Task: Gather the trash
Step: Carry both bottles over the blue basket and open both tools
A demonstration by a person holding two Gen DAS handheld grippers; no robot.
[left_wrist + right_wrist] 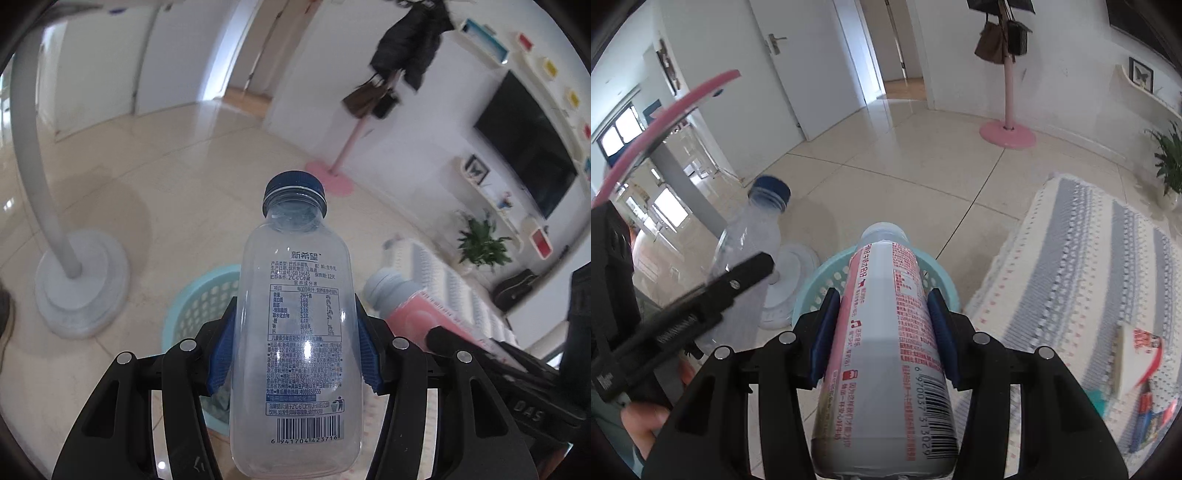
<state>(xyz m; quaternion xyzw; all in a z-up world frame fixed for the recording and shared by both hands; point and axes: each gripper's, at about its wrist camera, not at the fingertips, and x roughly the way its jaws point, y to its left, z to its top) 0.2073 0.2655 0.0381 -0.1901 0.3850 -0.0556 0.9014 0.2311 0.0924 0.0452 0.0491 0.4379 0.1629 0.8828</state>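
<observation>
My left gripper (295, 339) is shut on an empty clear plastic bottle (295, 332) with a dark blue cap, held in the air. My right gripper (882, 336) is shut on a pink-and-white labelled bottle (886, 350) with a pale cap. Both bottles hang above a light teal plastic basket (834, 277) on the floor; the basket also shows behind the clear bottle in the left wrist view (199, 306). The clear bottle (750, 236) and left gripper (701, 299) show at the left of the right wrist view. The pink bottle (406, 306) shows at the right of the left wrist view.
A white lamp stand base (81, 291) sits on the tiled floor left of the basket. A table with a striped knitted cloth (1089, 280) stands to the right, with small packets (1137, 362) on it. A pink coat stand (1008, 129) and a potted plant (480, 240) stand farther off.
</observation>
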